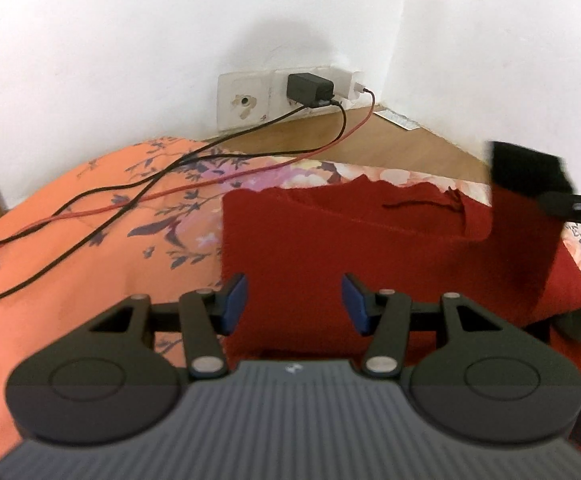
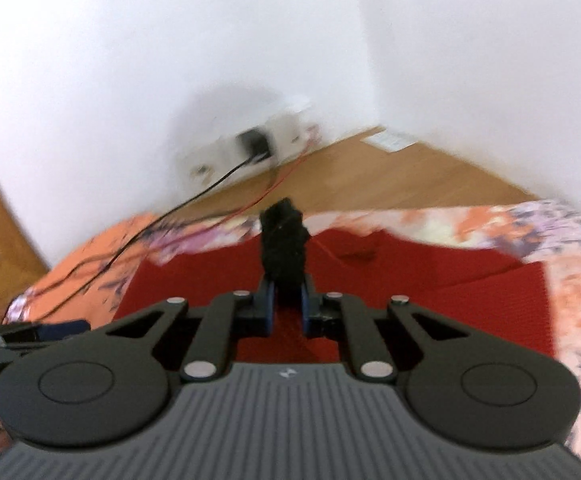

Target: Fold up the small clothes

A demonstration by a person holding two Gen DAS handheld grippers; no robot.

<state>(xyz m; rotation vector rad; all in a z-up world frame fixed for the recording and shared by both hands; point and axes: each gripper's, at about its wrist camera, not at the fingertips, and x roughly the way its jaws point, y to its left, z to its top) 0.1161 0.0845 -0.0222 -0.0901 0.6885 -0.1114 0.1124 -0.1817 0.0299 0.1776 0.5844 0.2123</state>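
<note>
Red cloth (image 1: pixel 330 248) lies spread on the floral bedspread (image 1: pixel 90 240) of a bed, its far ragged edge toward the bed's far edge near the wall corner. Its right portion appears raised; in the left wrist view a fold of it hangs below the right hand-held gripper (image 1: pixel 570 204) at the frame's right side.

Left hand-held gripper (image 1: pixel 294 300): jaws apart, nothing between them, poised over the near left part of the cloth.

Right hand-held gripper (image 2: pixel 286 304): jaws drawn together on a dark bunched piece of fabric (image 2: pixel 284 240) that stands up between the pads. Whether this is a trim of the cloth or a separate item cannot be determined; the view is blurred.

Black cable (image 1: pixel 110 204) and red cable (image 1: pixel 210 184) run from the wall socket (image 1: pixel 310 88) across the bedspread's far left area, clear of the cloth.

Assessment: a fold from the right side appears in progress. Recommended practice: pin the near left area with the free gripper, carry the lifted portion low and straight across, align edges before release, and keep the cloth from dragging toward the cables.
</note>
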